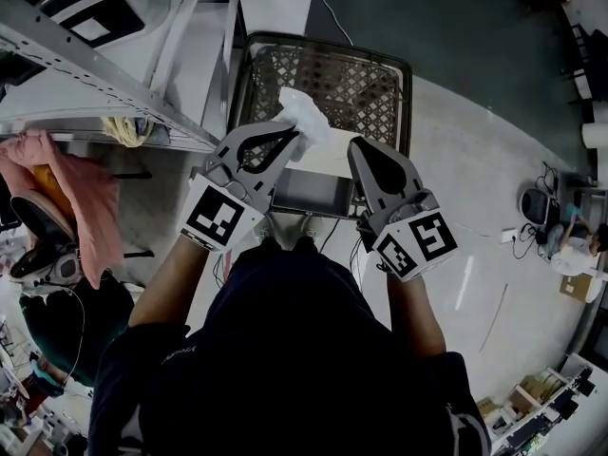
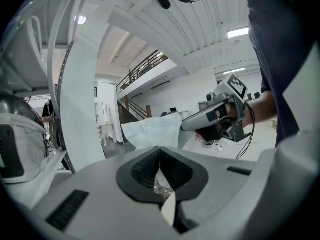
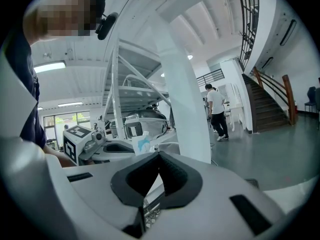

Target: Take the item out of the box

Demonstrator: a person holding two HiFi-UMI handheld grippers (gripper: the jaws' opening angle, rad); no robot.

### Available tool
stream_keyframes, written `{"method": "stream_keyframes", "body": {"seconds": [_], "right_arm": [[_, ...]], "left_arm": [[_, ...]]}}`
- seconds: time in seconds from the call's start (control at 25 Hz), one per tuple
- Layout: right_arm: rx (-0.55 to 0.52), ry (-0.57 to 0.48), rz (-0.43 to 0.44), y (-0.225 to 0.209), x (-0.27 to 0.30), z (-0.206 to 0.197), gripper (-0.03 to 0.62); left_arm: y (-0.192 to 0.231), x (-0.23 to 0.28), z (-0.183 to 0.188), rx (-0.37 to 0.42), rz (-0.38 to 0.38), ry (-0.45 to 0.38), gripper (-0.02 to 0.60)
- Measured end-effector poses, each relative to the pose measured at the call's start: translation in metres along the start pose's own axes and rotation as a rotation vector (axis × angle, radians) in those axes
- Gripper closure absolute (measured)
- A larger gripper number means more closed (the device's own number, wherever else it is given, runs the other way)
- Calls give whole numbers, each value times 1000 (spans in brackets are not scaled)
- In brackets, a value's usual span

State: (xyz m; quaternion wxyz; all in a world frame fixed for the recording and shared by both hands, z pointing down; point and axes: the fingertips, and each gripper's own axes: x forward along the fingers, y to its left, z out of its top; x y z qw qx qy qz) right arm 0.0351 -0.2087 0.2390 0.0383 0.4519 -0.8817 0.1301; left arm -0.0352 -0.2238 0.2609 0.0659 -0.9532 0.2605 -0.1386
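Observation:
A black lattice box [image 1: 328, 79] stands on the floor ahead of me, and its inside looks bare. My left gripper [image 1: 293, 133] is shut on a crumpled white plastic packet [image 1: 306, 115], held up over the box's near rim. In the left gripper view the packet [image 2: 150, 131] sticks out just past the closed jaw tips. The right gripper view shows the same packet [image 3: 142, 143] with a blue mark, beside the left gripper [image 3: 105, 146]. My right gripper [image 1: 357, 146] hovers to the right of the packet, shut, with nothing between its jaws.
Grey metal shelving [image 1: 104, 84] runs along the left, with a pink cloth [image 1: 52, 174] beneath it. A dark rectangular panel [image 1: 312, 194] lies just below the box. A person [image 3: 217, 109] walks in the background, near a white pillar [image 3: 187, 99]. Cables and gear [image 1: 537, 207] lie at right.

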Motion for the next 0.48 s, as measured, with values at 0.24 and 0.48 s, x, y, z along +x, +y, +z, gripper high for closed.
{"method": "stream_keyframes", "body": {"seconds": [0.24,0.48], "right_arm": [[1,-1,0,0,0,2,571],[-1,3,5,9,3,-6,571]], "left_arm": [[-1,1,2,-4,-3,2,572],[-5,-6,-10,-4,-7,7,572]]}}
